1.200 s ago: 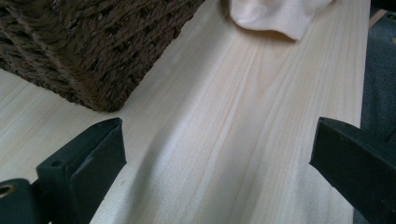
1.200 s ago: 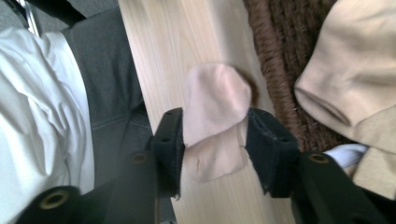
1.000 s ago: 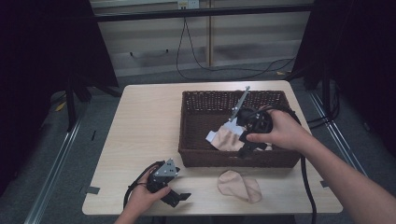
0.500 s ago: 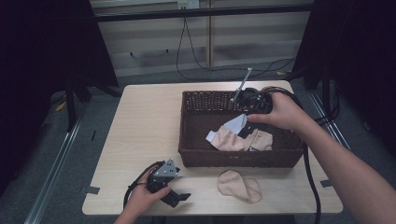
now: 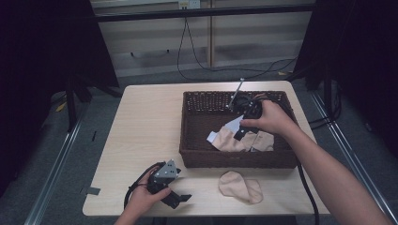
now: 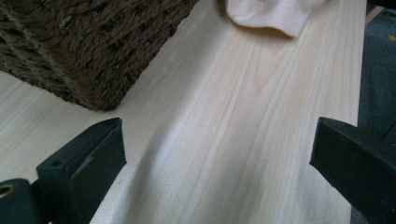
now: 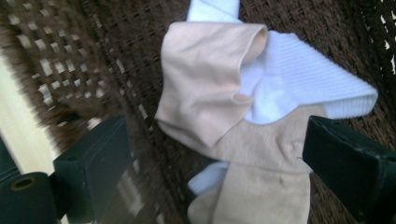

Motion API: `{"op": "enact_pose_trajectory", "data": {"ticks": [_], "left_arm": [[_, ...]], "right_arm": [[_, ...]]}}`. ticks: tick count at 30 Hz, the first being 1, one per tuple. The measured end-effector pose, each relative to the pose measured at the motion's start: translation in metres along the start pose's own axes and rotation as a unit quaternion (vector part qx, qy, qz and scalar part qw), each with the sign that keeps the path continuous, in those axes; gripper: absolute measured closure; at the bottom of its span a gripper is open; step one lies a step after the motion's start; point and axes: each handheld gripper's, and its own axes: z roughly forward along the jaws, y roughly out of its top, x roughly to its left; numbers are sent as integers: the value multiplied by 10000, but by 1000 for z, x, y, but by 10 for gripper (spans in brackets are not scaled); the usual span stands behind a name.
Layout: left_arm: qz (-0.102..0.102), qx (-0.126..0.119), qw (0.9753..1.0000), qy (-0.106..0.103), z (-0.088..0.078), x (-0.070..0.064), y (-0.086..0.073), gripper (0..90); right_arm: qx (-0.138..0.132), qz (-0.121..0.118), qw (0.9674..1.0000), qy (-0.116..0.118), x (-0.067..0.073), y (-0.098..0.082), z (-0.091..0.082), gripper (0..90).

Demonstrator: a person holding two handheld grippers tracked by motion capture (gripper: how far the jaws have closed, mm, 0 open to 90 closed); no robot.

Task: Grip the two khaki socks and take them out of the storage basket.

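Inside the woven wicker basket (image 5: pixel 192 112), soft crumpled beige socks (image 7: pixel 219 112); ribbed white sock (image 7: pixel 303 79).

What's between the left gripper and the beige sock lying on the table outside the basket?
Nothing visible. The left gripper, jaws open, rests on the table near its front edge; bare wood runs from it to the beige sock. The wicker basket sits beside that path, not across it.

The left gripper's (image 6: pixel 215 163) two black jaws stand wide apart at the bottom corners of the frame, nothing between them but pale wooden table (image 6: pixel 243 140). A dark wicker basket (image 6: pixel 88 42) fills the upper left, and a beige sock (image 6: pixel 275 14) lies at the top edge.
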Motion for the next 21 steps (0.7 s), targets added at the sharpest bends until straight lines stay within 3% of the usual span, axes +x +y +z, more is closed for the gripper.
{"op": "enact_pose_trajectory", "data": {"ticks": [9, 13, 17, 21], "left_arm": [[-19, -11, 10000, -10, 0, -1, 0, 27], [-30, -51, 10000, 6, 0, -1, 0, 27], [-12, -56, 10000, -8, -1, -1, 0, 27], [-2, -32, 10000, -6, -1, -1, 0, 27]], "right_arm": [[-9, 164, 9998, 107, -4, 6, 23, 70], [28, 146, 9999, 48, -4, 10, 33, 80], [28, 266, 9995, 171, -6, 13, 45, 127], [104, 382, 9991, 134, -8, 13, 56, 168]]}}
